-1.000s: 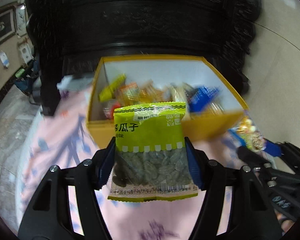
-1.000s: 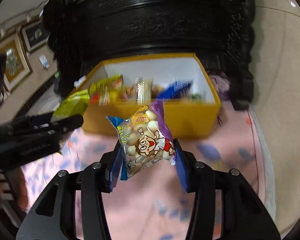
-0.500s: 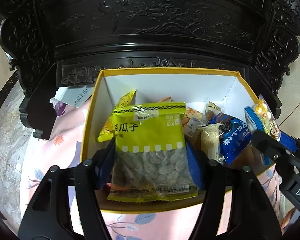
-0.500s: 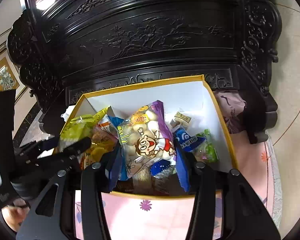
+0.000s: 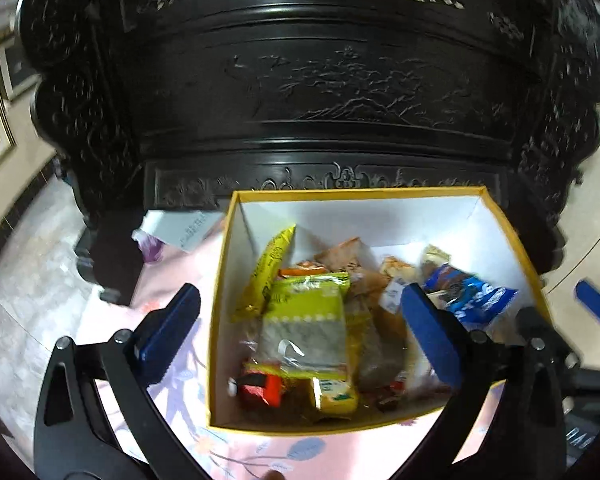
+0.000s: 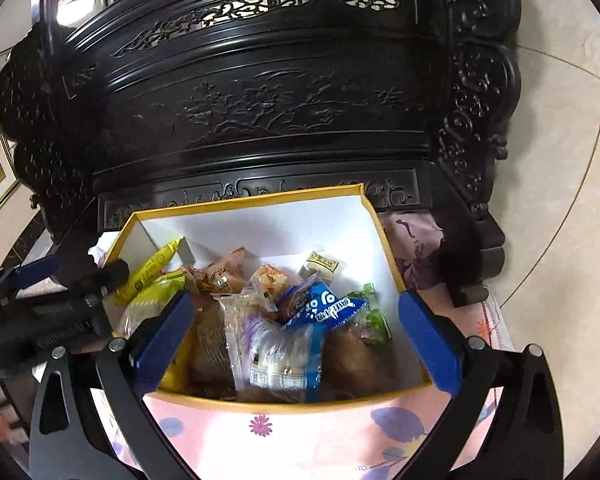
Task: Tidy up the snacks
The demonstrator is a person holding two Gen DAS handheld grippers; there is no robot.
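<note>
Though blur hides pkt labels in box (image 5: 504, 236), both claws (L (image 5: 300, 332), R (image 6: 296, 340)) just opened, gripping nothing.

Hardly any print can be read. In the box (image 6: 388, 256), lower middle of the right wrist view, a blue wrapper (image 6: 320, 306) carries white lettering too skewed to make out; the other packets' print is blurred.

Snack packets (image 5: 306, 322): glossy crinkled plastic film. Box (image 6: 260, 224): matt white card inside, yellow rim. Cabinet (image 6: 276, 92): dark carved wood, polished. Tablecloth (image 6: 268, 436): printed cloth.
</note>
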